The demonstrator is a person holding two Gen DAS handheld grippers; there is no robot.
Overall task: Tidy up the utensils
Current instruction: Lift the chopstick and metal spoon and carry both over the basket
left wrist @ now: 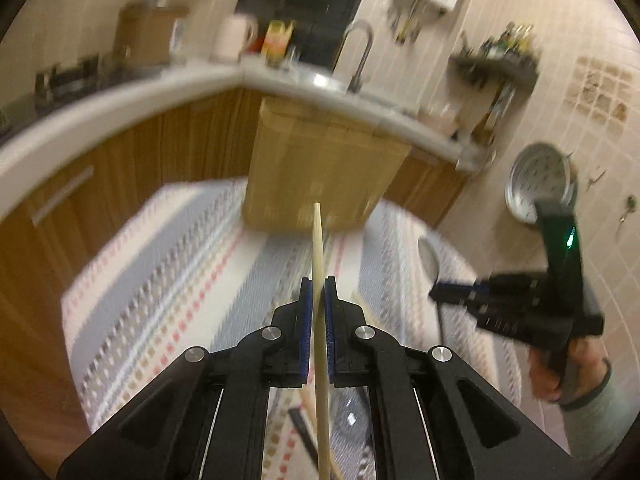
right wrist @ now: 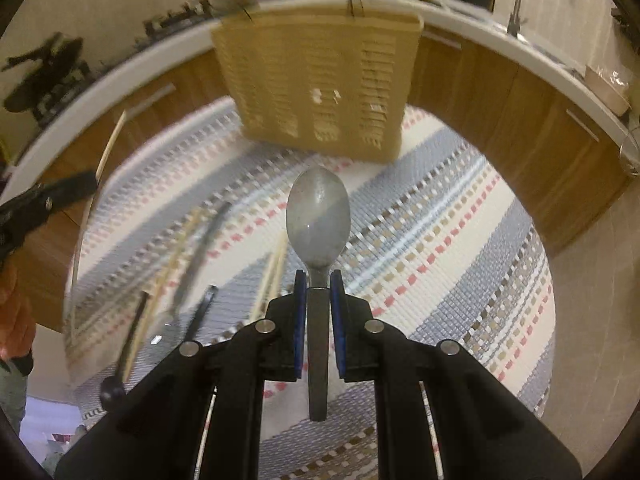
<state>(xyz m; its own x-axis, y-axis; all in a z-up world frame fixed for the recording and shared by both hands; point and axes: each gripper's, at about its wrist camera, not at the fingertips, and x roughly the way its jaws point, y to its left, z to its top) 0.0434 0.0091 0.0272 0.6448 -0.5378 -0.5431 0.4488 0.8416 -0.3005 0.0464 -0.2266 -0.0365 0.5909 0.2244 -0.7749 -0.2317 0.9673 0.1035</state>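
Observation:
My left gripper (left wrist: pixel 319 286) is shut on a pale wooden chopstick (left wrist: pixel 318 248) that points toward the beige slotted utensil basket (left wrist: pixel 320 168) at the far edge of the table. My right gripper (right wrist: pixel 319 280) is shut on the handle of a metal spoon (right wrist: pixel 319 216), bowl forward, held above the cloth in front of the basket (right wrist: pixel 320 92). The right gripper also shows in the left wrist view (left wrist: pixel 436 292), off to the right, with the spoon bowl (left wrist: pixel 429 256). The left gripper's tip (right wrist: pixel 76 188) and its chopstick (right wrist: pixel 110 144) show at the left of the right wrist view.
A striped woven cloth (right wrist: pixel 440 232) covers the table. Several chopsticks (right wrist: pixel 272 276) and dark-handled utensils (right wrist: pixel 200 240) lie on its left part. Wooden cabinets (left wrist: pixel 120 152) and a counter with a tap (left wrist: pixel 360 52) stand behind the table.

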